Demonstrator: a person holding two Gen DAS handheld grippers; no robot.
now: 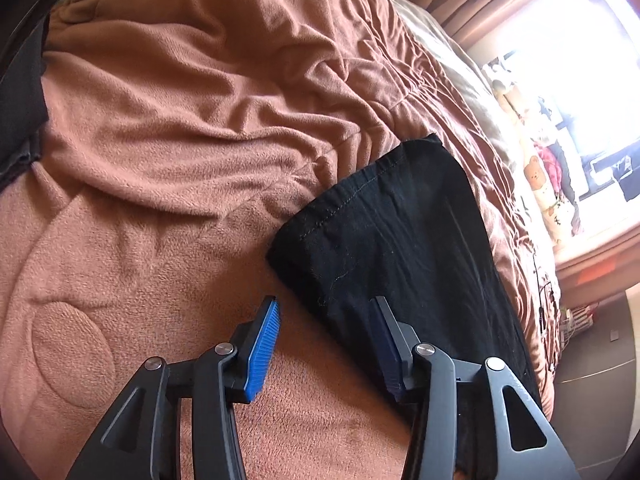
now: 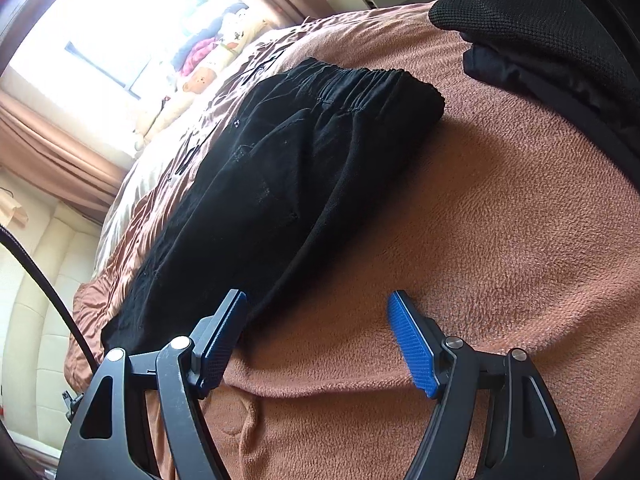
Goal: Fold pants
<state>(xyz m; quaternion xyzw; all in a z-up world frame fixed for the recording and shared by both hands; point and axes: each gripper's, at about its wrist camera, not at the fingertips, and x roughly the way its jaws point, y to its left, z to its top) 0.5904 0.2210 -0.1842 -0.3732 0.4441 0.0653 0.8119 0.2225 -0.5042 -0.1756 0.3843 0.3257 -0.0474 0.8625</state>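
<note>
left gripper jaws apart, nothing pinched, one blue pad over the brown blanket, the other over the hem end of the black pants. pants lie flat on the blanket, folded lengthwise. right gripper jaws wide, empty, left pad at the pants edge, waistband at far end.
</note>
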